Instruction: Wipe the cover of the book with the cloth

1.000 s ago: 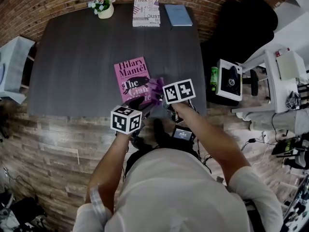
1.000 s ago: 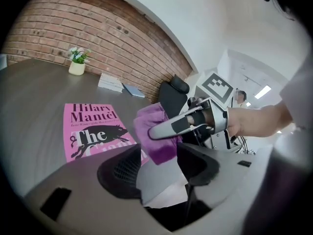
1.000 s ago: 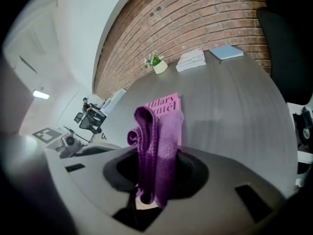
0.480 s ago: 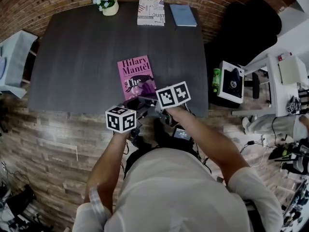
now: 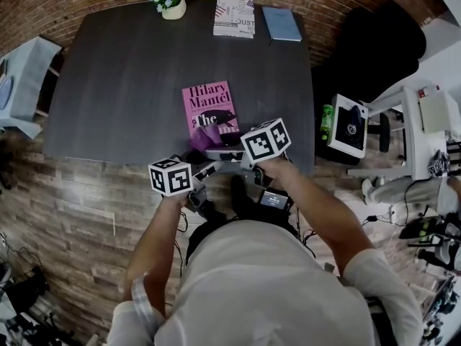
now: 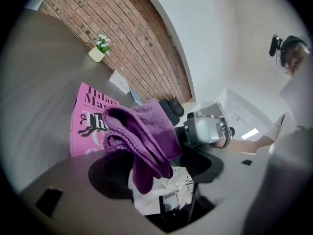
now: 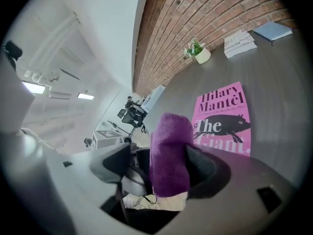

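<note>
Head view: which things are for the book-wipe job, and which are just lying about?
In the job: pink book; purple cloth, at the book's near end.
Lying about: flower pot, patterned book and blue book, all at the far edge of the table.

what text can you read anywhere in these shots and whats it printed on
"Hilary Mantel": top of the pink book cover.
"The": large black letters under that, same cover.
"Gian": white letters below, the rest of the word is hidden.
"JUST": on the white patterned book; its other print is too small to read.
Blue book: no readable text.
</note>
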